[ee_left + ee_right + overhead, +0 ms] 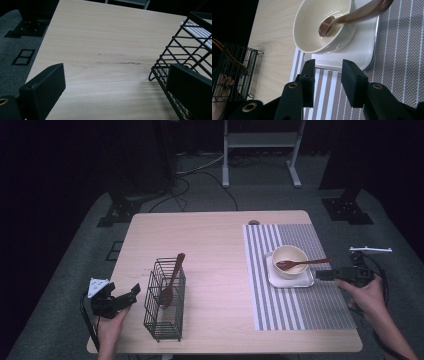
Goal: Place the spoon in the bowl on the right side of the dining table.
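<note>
A cream bowl stands on a square white plate on the striped placemat. A wooden spoon rests in the bowl, its handle over the right rim. My right gripper sits just right of the plate, level with the mat. In the right gripper view the right gripper is open with nothing between its jaws, in front of the plate and the bowl. A second wooden spoon leans in a black wire basket. My left gripper is open, left of the basket.
The wooden table ends close behind both hands. A white metal frame and cables lie on the grey floor beyond the far edge. Dark stand feet flank the table's far corners. A white bracket hangs off the right side.
</note>
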The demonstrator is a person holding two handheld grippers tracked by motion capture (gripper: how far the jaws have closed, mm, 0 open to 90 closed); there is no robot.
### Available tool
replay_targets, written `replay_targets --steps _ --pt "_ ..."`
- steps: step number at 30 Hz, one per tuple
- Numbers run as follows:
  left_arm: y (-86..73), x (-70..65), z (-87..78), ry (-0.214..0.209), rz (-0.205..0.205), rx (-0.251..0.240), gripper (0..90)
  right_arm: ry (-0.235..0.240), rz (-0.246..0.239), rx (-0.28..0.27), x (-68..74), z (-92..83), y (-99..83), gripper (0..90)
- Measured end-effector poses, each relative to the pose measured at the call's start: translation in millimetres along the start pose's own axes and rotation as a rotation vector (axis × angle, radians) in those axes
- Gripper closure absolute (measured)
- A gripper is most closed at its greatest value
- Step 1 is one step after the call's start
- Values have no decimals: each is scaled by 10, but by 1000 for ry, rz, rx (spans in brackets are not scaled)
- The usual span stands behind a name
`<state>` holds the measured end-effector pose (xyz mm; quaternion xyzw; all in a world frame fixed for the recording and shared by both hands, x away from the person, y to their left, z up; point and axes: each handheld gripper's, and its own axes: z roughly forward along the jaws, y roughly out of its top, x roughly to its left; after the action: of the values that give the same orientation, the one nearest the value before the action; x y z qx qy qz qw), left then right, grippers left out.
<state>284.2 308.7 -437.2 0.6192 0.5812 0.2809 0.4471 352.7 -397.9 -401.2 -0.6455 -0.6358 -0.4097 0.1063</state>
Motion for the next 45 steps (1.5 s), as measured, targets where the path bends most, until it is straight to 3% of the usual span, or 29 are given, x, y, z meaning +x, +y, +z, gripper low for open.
replay_targets --steps 19,45 --pt "3 6 -4 -1 0 -3 16 25 -20 29 57 188 -57 526" --pt "5 6 -5 2 1 -4 16 57 -53 60 156 352 -180 484"
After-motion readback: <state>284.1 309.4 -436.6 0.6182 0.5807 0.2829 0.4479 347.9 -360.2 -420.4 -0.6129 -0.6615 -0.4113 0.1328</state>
